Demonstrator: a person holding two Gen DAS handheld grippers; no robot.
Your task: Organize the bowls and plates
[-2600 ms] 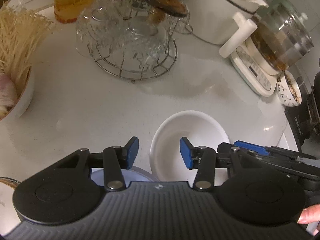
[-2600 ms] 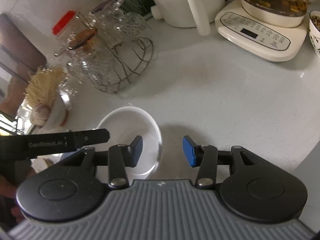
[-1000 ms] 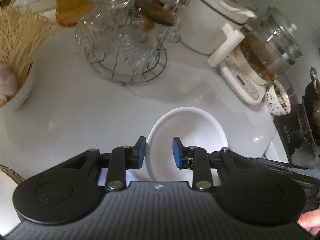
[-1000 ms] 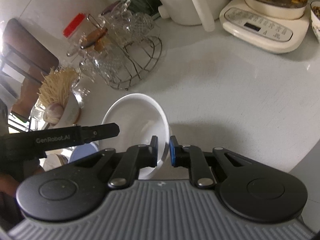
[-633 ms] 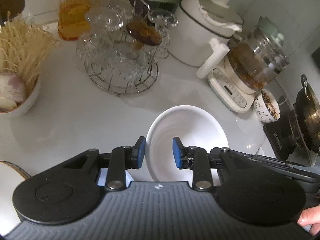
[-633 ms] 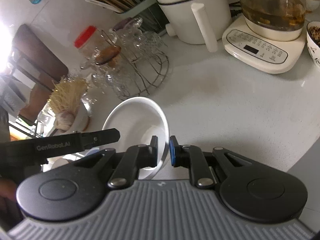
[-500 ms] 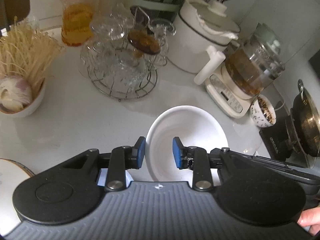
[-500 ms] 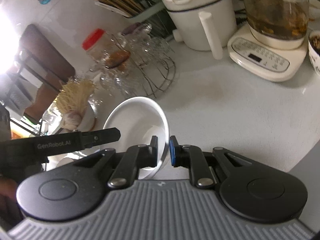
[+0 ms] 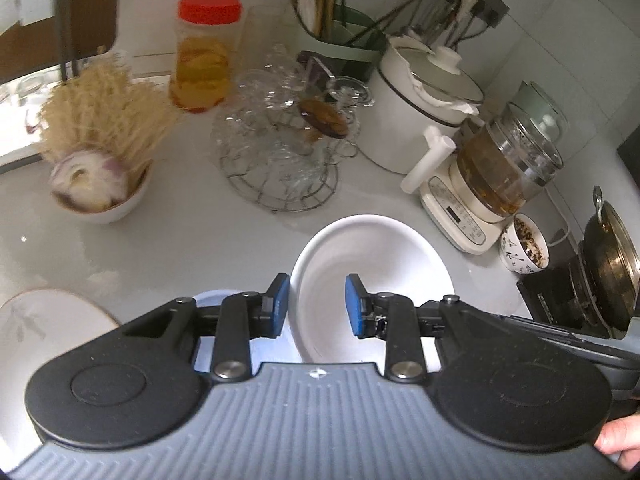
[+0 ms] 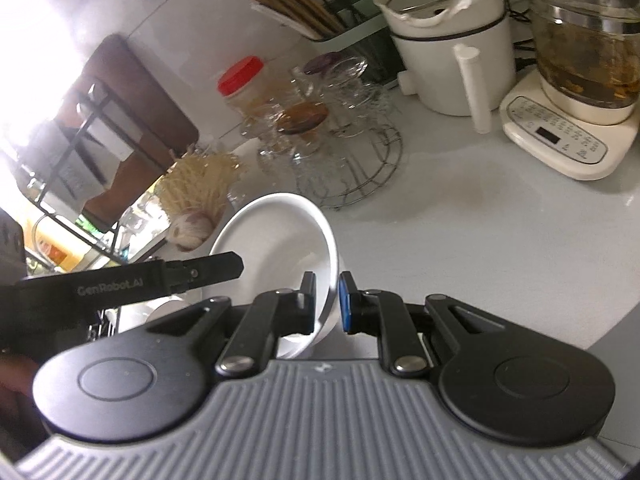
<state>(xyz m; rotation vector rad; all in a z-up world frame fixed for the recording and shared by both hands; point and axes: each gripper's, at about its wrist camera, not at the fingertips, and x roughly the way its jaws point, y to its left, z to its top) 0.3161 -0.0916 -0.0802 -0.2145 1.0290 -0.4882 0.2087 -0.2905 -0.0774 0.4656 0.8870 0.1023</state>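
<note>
Both grippers had come up off the counter (image 10: 500, 248) over the last couple of seconds, and the white bowl (image 9: 372, 276) came with them. Earlier it sat flat on the worktop with both sets of jaws wide; by now the wire rack of glassware (image 9: 280, 160), the red-lidded jar (image 9: 206, 52) and the utensil holder (image 9: 340, 48) had all slid down into the left wrist view, which they did not fill before, so the lift was real and not small.

Right gripper (image 10: 326, 304): jaws drawn narrow, pinching the bowl's rim wall between the pads. The bowl hung tilted from it, mouth leaning toward the left gripper's side.

Left gripper (image 9: 316, 306): jaws half open, the same gap as a second before. The left pad lay outside the rim and the right pad over the bowl's inside. Whether either pad actually touched the porcelain could not be told; it looked more like a guard than a grip.

A pale blue dish (image 9: 224, 300) showed just under the left gripper, with a leaf-patterned plate (image 9: 48, 320) at the near left edge.

Judgement: the pick-up was done and the carry under way. The load hung on one narrow rim pinch, so a swing or a knock could slip it.
</note>
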